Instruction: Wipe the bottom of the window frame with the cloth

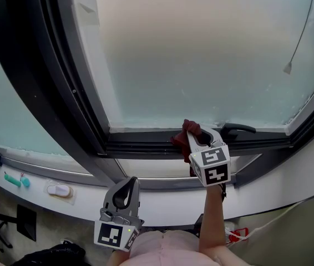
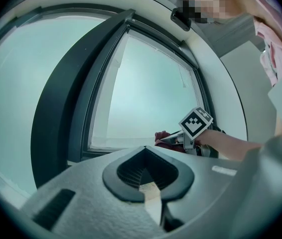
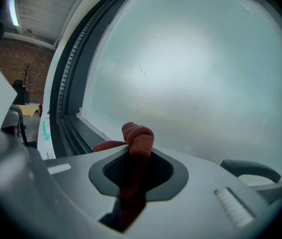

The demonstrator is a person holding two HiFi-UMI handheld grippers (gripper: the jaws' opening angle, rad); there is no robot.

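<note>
My right gripper (image 1: pixel 192 135) is shut on a dark red cloth (image 1: pixel 182 135), and the bunched cloth presses on the dark bottom rail of the window frame (image 1: pixel 146 146) below the frosted pane. In the right gripper view the cloth (image 3: pixel 138 137) sticks up out of the shut jaws, with the rail (image 3: pixel 88 131) running off to the left. My left gripper (image 1: pixel 130 183) hangs lower, in front of the white sill, shut with nothing in it. From the left gripper view, the right gripper (image 2: pixel 181 137) and the cloth (image 2: pixel 164 135) show against the frame's bottom.
A black window handle (image 1: pixel 238 128) lies on the rail just right of the cloth. The white sill (image 1: pixel 162 204) carries a teal object (image 1: pixel 14 179) and a small white object (image 1: pixel 60 190) at the left. A blind cord's pull (image 1: pixel 288 68) hangs at upper right.
</note>
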